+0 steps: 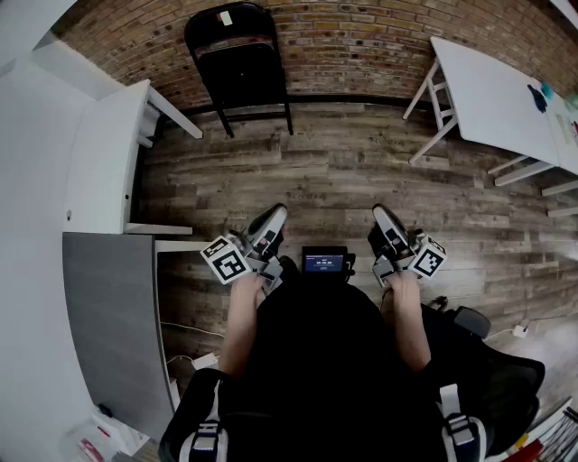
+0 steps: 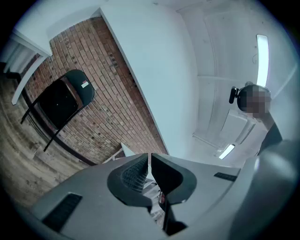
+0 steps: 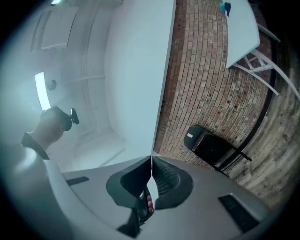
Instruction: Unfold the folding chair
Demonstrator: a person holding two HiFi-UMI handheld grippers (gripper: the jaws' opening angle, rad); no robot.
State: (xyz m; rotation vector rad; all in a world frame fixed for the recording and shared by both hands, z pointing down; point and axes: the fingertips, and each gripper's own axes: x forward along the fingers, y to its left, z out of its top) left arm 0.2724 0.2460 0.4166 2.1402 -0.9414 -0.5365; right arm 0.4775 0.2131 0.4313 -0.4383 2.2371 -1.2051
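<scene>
No text can be read anywhere. The chair (image 1: 237,54) has a small white label (image 1: 225,17) at the top of its back, but the print is too small to make out. The screen (image 1: 323,263) shows pale, illegible lines on blue. The cube (image 1: 226,260) on the left gripper (image 1: 274,215) and the one on the right gripper (image 1: 383,214) carry black-and-white square markers, without letters.

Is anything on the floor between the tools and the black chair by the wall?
No. In the head view only bare wooden floor lies between them and the folding chair.
</scene>
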